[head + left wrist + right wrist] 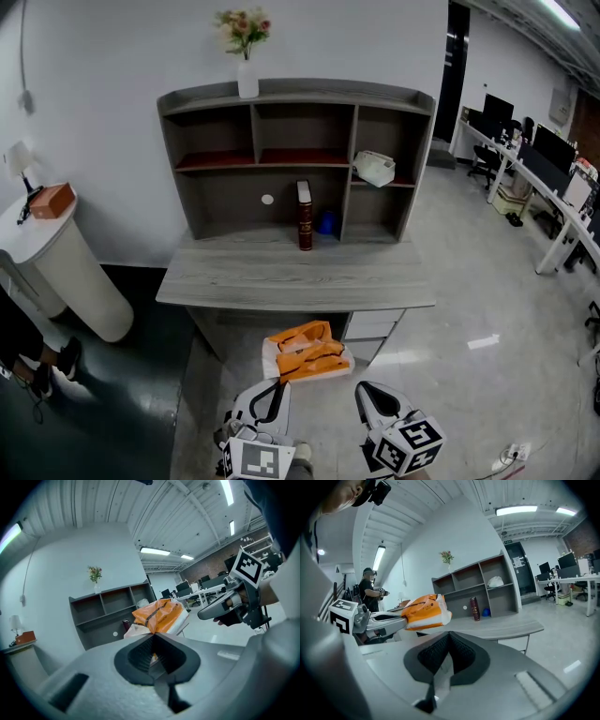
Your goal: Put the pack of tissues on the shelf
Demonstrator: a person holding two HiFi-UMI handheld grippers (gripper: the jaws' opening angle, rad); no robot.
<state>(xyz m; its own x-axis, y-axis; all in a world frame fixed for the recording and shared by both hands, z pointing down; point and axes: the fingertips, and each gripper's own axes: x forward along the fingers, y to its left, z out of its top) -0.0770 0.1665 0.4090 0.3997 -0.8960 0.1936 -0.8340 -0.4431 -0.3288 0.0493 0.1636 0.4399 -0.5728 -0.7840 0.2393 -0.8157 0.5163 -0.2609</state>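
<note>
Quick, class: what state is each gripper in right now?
Left gripper: shut on the tissue pack.
Right gripper: shut, empty.

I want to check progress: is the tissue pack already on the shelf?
No, the left gripper holds the pack in the air, in front of the desk, apart from the shelf.

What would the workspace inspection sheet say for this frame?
Surface: grey wooden desk carrying a grey shelf unit.
Job's things: orange-and-white plastic tissue pack, held short of the desk.
Clutter: upright dark red book, small blue object, white bundle in right shelf, white flower vase on top.
Grippers: left gripper fingers shut on the pack; right gripper fingers shut, empty.
Cables: wall cable, upper left.
Surroundings: white round stand with brown box; office desks with monitors; a person.
</note>
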